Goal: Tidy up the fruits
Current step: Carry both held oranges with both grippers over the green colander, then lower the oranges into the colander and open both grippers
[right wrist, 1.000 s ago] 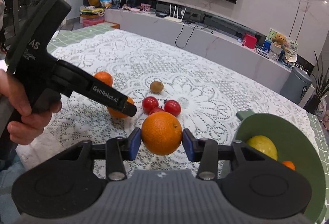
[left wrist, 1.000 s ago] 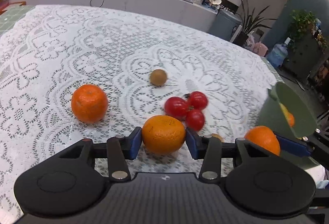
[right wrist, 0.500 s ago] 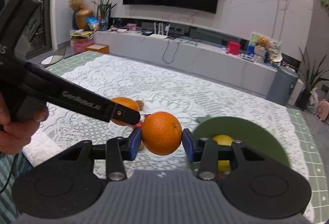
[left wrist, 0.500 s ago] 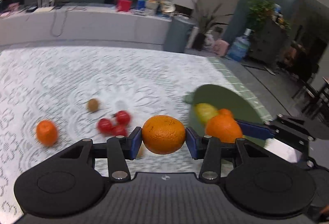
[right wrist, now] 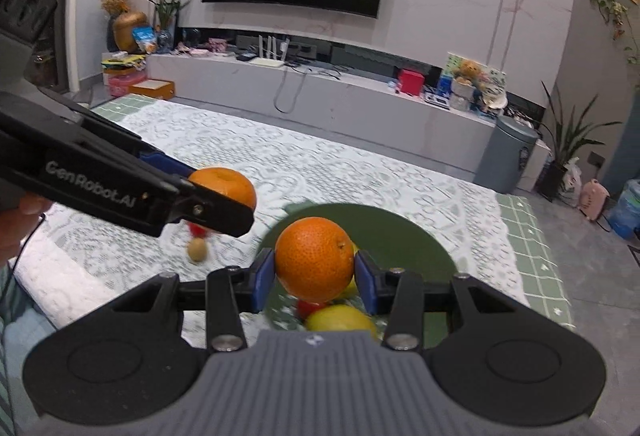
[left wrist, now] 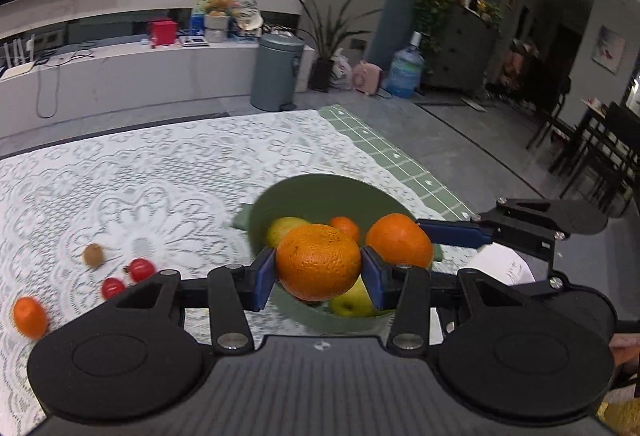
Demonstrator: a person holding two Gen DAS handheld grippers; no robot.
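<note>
Carry step, both loads up. My left hand-held gripper is clamped partway on an orange at the near rim of the green bowl; my right hand-held gripper pinches another orange over the bowl. Next: lower in, then part the jaws. Tomatoes, kiwi left of the bowl
</note>
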